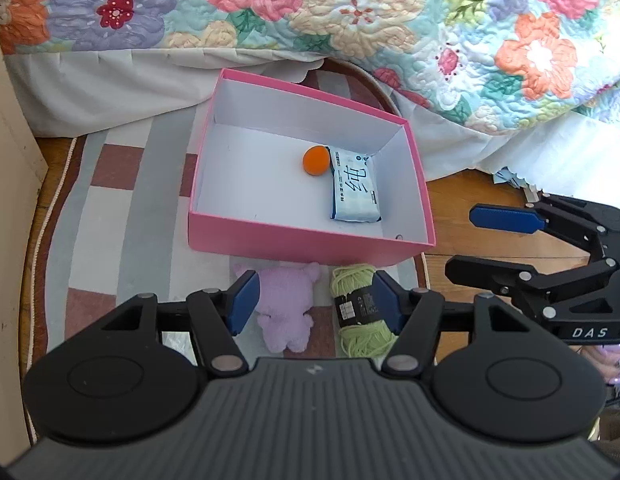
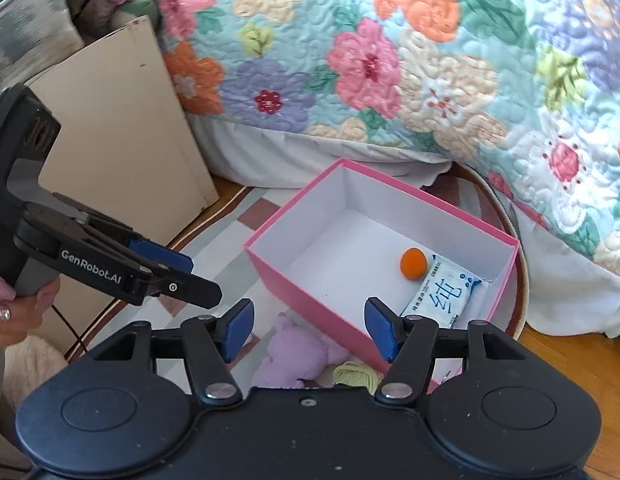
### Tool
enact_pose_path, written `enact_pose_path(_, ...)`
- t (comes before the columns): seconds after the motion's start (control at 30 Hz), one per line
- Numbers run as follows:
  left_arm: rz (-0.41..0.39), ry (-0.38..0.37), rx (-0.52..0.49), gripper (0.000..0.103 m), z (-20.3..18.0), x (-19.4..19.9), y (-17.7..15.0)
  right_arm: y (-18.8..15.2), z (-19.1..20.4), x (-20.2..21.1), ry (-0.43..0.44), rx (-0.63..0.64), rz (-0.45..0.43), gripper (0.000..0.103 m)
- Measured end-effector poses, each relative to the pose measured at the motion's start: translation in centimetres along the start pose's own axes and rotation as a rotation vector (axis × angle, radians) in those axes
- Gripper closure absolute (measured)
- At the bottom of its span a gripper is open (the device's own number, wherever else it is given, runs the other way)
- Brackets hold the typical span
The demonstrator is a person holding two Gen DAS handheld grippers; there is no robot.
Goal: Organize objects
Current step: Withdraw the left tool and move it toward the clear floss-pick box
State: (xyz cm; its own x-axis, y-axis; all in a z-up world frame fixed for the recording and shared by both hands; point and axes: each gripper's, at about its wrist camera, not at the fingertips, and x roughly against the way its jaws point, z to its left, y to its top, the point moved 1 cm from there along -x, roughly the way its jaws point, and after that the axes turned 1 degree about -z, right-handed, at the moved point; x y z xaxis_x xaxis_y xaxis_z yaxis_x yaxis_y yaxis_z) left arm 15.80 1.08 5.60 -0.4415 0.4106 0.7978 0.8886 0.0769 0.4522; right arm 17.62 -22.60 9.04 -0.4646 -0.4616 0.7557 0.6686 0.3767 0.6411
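A pink box [image 1: 302, 242] with a white inside stands on a checked rug. In it lie an orange ball [image 1: 315, 161] and a blue-white tissue pack [image 1: 355, 190]. In front of the box lie a purple plush toy [image 1: 288, 308] and a green yarn skein [image 1: 360, 308]. My left gripper [image 1: 316, 300] is open above both, fingers astride them. My right gripper [image 2: 308, 330] is open, above the box's near corner [image 2: 310, 304]; the plush [image 2: 294, 354], yarn [image 2: 356, 374], ball [image 2: 413, 264] and pack [image 2: 440, 292] show there. The right gripper also shows at the left wrist view's right edge [image 1: 486, 244].
A bed with a floral quilt [image 1: 350, 12] and white skirt rises right behind the box. A beige board [image 2: 126, 148] leans at the left. Wooden floor [image 1: 490, 196] lies right of the rug [image 1: 110, 208]. The left gripper shows in the right view [image 2: 198, 280].
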Motion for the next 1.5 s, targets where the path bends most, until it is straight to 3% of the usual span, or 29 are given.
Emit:
enact_pose_path(0.13, -0.017, 0.003, 0.005, 0.04, 0.3, 1.0, -1.0, -0.2, 1.0, 0.4, 0.014, 0.015, 0.009, 0.035)
enact_pose_path(0.23, -0.019, 0.003, 0.014, 0.039, 0.7, 1.3, -1.8, -0.5, 2.0, 0.5, 0.021, 0.046, 0.022, 0.028)
enact_pose_path(0.7, 0.001, 0.021, 0.106, 0.034, 4.2, 0.8, -4.7, -1.5, 6.3, -0.3, 0.063, 0.199, 0.102, 0.022)
enact_pose_path(0.87, 0.016, 0.021, 0.121, 0.031, 5.0, 0.5, -5.6, -1.9, 7.6, -1.3, 0.091, 0.234, 0.131, 0.016)
enact_pose_path(0.97, 0.016, 0.067, 0.118, 0.03, 5.2, 0.0, -6.0, -2.1, 8.3, -2.5, 0.107, 0.234, 0.162, 0.012)
enact_pose_path(1.1, 0.029, 0.046, 0.138, 0.027, 5.8, -0.4, -6.6, -2.5, 9.3, -4.4, 0.12, 0.24, 0.213, 0.012)
enact_pose_path(1.27, 0.036, 0.001, 0.258, 0.02, 8.0, -1.6, -8.2, -3.4, 10.4, -6.5, 0.172, 0.277, 0.226, 0.012)
enact_pose_path(1.43, 0.067, 0.025, 0.321, 0.019, 9.8, -3.5, -10.0, -4.4, 10.9, -8.7, 0.179, 0.267, 0.251, 0.012)
enact_pose_path(1.5, 0.062, 0.038, 0.339, 0.014, 10.4, -4.0, -10.5, -4.7, 10.8, -9.4, 0.178, 0.254, 0.254, 0.012)
